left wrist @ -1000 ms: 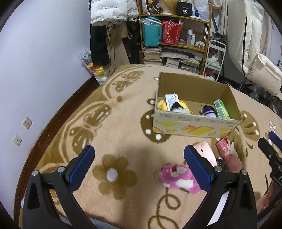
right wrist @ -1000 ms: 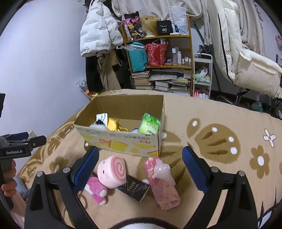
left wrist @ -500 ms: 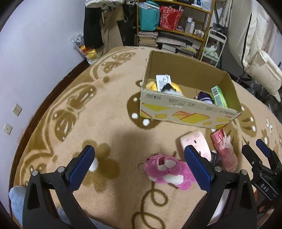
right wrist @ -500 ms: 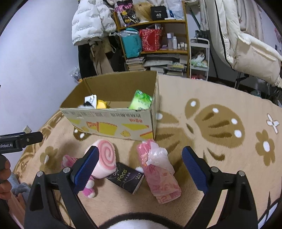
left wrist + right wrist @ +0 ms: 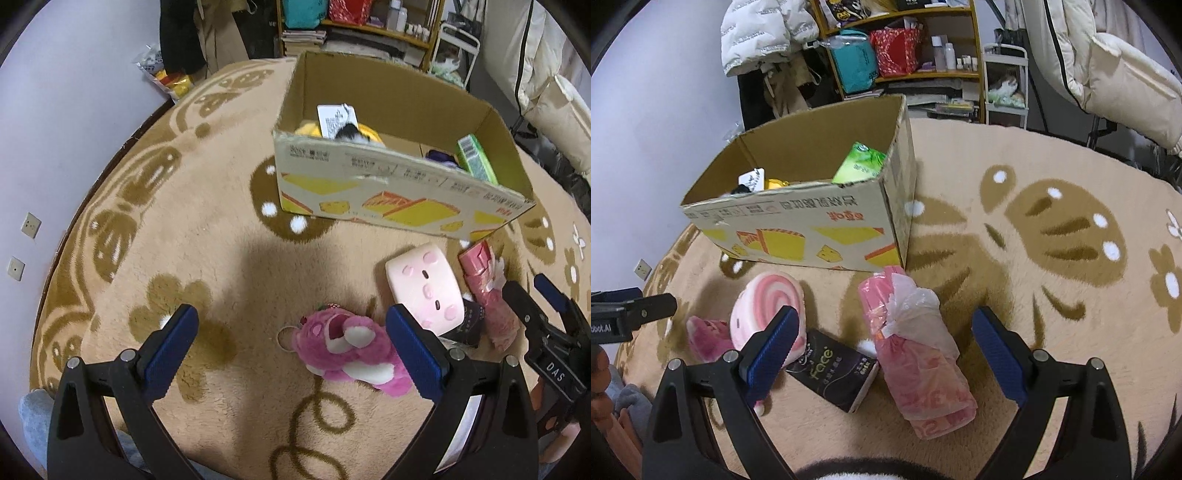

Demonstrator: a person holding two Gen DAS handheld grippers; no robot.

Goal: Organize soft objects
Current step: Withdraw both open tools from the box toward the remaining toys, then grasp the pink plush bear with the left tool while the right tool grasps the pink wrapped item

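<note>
A pink plush bear (image 5: 351,347) lay on its side on a tan carpet (image 5: 207,236) patterned with brown flowers, a small metal ring at its head. Just beside it sat a pale pink swirl cushion (image 5: 768,310), shaped like a roll cake, its flat side dotted with pink spots. A black tissue pack (image 5: 836,373) lay against the cushion, and next to that a pink plastic bag (image 5: 919,354), rolled and crumpled. All four things lay near the front wall of an open cardboard box (image 5: 812,229) printed with yellow cake pictures. Inside the box were a green tissue pack (image 5: 860,166), a yellow toy with a white tag (image 5: 338,120), and something purple, too hidden to identify.

The left gripper (image 5: 291,350) hovered low over the carpet with its blue-padded fingers spread wide, holding nothing; the bear lay between them, closer to the right finger. The right gripper (image 5: 882,350) also hung spread wide and empty above the black tissue pack and the pink bag.
</note>
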